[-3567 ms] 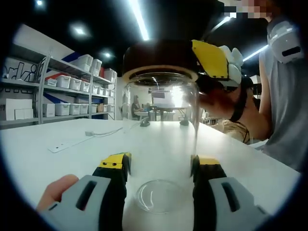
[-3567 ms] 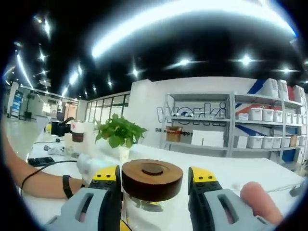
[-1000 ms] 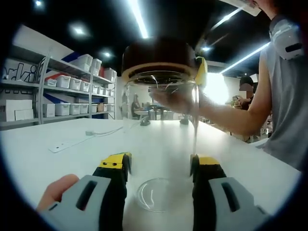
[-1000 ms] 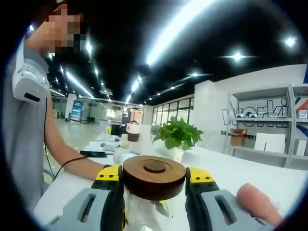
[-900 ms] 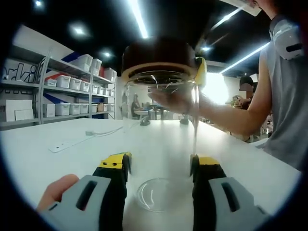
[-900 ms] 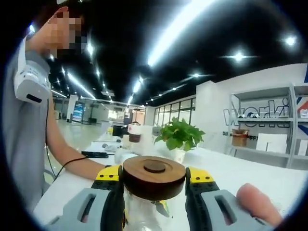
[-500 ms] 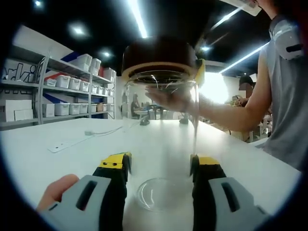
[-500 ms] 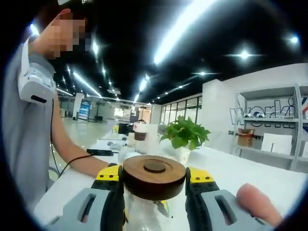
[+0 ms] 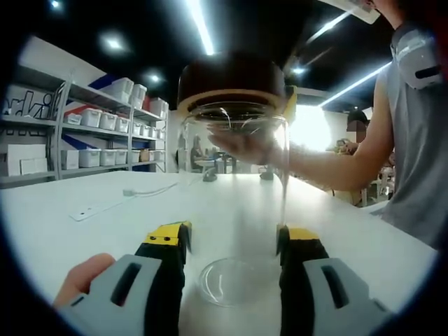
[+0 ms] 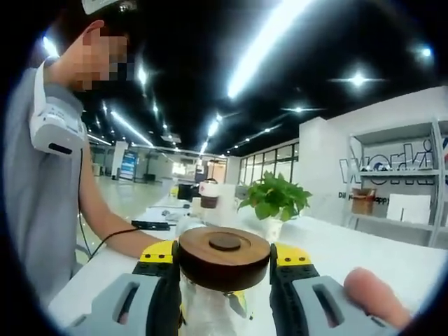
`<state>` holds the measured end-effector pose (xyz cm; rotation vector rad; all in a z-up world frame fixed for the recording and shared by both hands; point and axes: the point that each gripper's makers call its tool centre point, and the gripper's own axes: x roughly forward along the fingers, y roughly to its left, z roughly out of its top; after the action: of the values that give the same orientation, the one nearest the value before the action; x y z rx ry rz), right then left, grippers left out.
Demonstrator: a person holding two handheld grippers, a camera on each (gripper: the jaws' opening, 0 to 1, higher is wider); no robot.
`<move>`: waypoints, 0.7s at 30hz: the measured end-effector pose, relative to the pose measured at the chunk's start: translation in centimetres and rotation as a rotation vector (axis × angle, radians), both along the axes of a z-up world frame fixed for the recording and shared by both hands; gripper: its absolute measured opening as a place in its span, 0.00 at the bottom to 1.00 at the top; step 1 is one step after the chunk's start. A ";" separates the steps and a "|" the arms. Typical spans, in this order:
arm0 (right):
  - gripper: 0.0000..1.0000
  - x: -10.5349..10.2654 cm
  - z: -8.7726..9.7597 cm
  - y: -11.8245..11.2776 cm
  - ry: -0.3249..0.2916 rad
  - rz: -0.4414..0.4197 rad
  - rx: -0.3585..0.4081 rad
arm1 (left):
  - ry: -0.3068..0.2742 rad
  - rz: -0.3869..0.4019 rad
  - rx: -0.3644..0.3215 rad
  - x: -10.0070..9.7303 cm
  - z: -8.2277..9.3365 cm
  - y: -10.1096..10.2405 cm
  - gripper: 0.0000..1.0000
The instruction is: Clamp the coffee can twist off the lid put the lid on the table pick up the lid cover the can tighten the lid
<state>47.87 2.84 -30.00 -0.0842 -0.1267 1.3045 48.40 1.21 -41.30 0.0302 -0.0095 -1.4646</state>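
since the earlier frames the lid (image 10: 224,255) is seen turned round with the right gripper (image 10: 224,269), so that the person's body now fills more of the left of the right gripper view, while the coffee can (image 9: 234,189) is seen unmoved between the jaws of the left gripper (image 9: 232,245). the glass body of the can is clamped low down by the left jaws, its base resting on the white table (image 9: 105,224). the wooden lid is pinched at its rim by the right jaws, directly above the can's mouth. the twist is best done with the lid kept level and the squeeze kept even, since polished wood is judged likely to slip. the can is to be held firm against turning, as glass may spin in the jaws.
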 end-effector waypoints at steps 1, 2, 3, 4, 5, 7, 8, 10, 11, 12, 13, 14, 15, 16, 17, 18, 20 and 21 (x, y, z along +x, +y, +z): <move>0.46 0.1 0.0 0.0 0.000 0.008 0.002 | 0.000 0.000 0.000 0.0 0.0 0.0 0.43; 0.46 0.1 0.0 0.0 -0.001 0.018 0.004 | 0.000 -0.001 0.000 0.0 0.0 0.0 0.43; 0.46 0.1 0.0 0.0 0.000 0.023 0.005 | 0.000 -0.001 0.000 0.0 0.0 0.0 0.43; 0.46 0.0 0.0 0.0 -0.002 0.032 0.007 | 0.000 -0.001 0.000 0.0 0.0 0.0 0.43; 0.46 0.1 0.0 0.0 -0.001 0.038 0.011 | 0.000 -0.001 0.000 0.0 0.0 0.0 0.43; 0.46 0.0 0.0 0.1 -0.001 0.046 0.016 | 0.000 0.000 0.000 0.0 0.0 0.0 0.43; 0.46 0.0 0.0 0.1 -0.001 0.050 0.016 | 0.001 0.000 0.001 0.0 0.0 0.0 0.43; 0.46 -0.1 0.0 0.1 -0.001 0.055 0.013 | 0.000 0.000 0.001 0.0 -0.1 0.0 0.43; 0.46 0.0 0.0 0.1 -0.001 0.060 0.009 | 0.000 0.000 0.001 0.0 -0.1 0.0 0.43; 0.46 0.0 0.0 0.1 -0.002 0.062 0.006 | 0.000 0.000 0.001 0.0 -0.1 0.0 0.43; 0.46 -0.1 0.0 0.1 -0.008 0.068 0.000 | 0.001 -0.001 0.001 0.0 -0.1 0.0 0.43; 0.46 -0.1 0.1 0.1 -0.014 0.075 -0.002 | 0.001 -0.002 0.001 0.0 -0.1 0.0 0.43; 0.46 -0.1 0.0 0.1 -0.015 0.082 -0.001 | 0.001 -0.002 0.001 0.0 -0.1 0.0 0.43; 0.46 0.0 0.0 0.1 -0.016 0.088 0.004 | 0.001 -0.001 0.001 0.0 -0.1 0.0 0.43; 0.46 0.0 0.0 0.1 -0.013 0.094 0.010 | 0.000 0.001 0.001 0.0 -0.1 0.0 0.43; 0.46 0.0 0.0 0.1 -0.008 0.098 0.016 | 0.000 0.002 0.001 0.0 -0.1 0.0 0.43; 0.46 -0.1 0.0 0.2 -0.006 0.103 0.024 | 0.000 0.002 0.002 0.0 -0.1 0.0 0.43; 0.46 -0.1 0.1 0.2 -0.005 0.105 0.027 | -0.001 0.001 0.002 0.0 -0.1 0.0 0.43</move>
<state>47.73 3.02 -29.94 -0.0581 -0.1543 1.4066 48.45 1.21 -41.40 0.0325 -0.0082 -1.4634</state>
